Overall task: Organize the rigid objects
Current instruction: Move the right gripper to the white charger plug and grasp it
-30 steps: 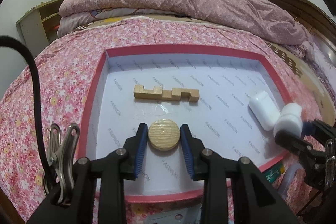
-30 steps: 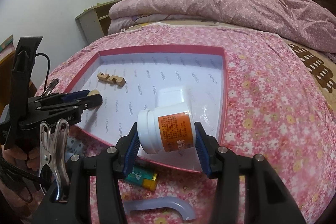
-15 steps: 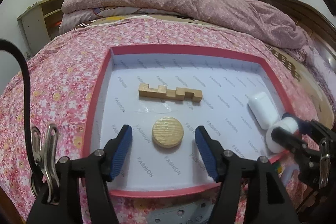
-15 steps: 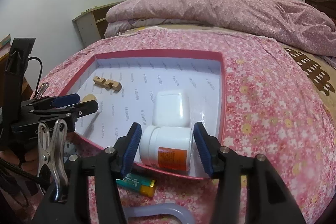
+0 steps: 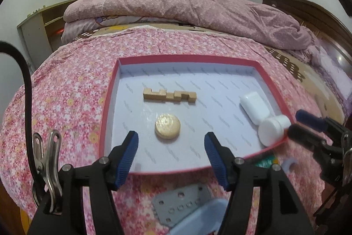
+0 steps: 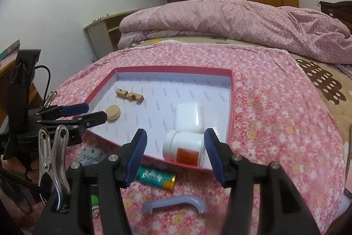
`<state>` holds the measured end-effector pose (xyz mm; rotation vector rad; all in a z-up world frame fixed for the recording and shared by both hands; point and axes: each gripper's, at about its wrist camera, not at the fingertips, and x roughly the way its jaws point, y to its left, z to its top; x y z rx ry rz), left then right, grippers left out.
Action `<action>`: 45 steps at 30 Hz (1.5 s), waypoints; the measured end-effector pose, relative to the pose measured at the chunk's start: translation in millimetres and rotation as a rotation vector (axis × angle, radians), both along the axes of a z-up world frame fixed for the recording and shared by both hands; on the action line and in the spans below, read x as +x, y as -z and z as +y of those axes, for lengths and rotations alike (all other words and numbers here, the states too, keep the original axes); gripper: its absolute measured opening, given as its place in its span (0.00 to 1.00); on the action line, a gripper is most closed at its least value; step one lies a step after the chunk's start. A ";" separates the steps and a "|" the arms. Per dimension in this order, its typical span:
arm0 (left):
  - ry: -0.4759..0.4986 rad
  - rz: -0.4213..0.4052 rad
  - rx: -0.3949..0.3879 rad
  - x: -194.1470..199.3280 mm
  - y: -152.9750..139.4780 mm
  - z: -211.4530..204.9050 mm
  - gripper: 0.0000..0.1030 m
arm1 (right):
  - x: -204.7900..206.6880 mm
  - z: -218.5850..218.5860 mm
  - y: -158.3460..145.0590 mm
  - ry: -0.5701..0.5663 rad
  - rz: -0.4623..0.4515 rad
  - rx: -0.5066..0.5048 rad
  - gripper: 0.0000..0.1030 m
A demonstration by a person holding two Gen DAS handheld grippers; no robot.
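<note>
The wooden disc (image 5: 167,128) lies flat in the red box (image 5: 184,58), near the wooden block (image 5: 169,95). L gripper (image 5: 171,154) let it go; its jaws have just been opening, now wide w/ nothing between, pulled back. White bottle (image 6: 183,148) lies in the box corner by the white case (image 6: 189,117). R gripper (image 6: 175,154) jaws wide too, off it.
</note>
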<state>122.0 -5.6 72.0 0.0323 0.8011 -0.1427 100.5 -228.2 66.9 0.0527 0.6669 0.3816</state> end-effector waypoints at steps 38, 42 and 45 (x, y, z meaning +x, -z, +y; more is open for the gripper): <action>0.078 0.004 0.017 -90.0 7.8 -6.7 0.64 | -99.2 -17.5 25.5 0.045 0.101 0.008 0.54; 0.075 0.008 0.000 -98.6 10.7 -3.5 0.64 | -105.3 -20.9 32.2 0.045 0.125 0.030 0.54; 0.080 0.004 0.009 -104.8 11.2 -3.0 0.64 | -108.5 -23.1 35.6 0.053 0.138 0.041 0.54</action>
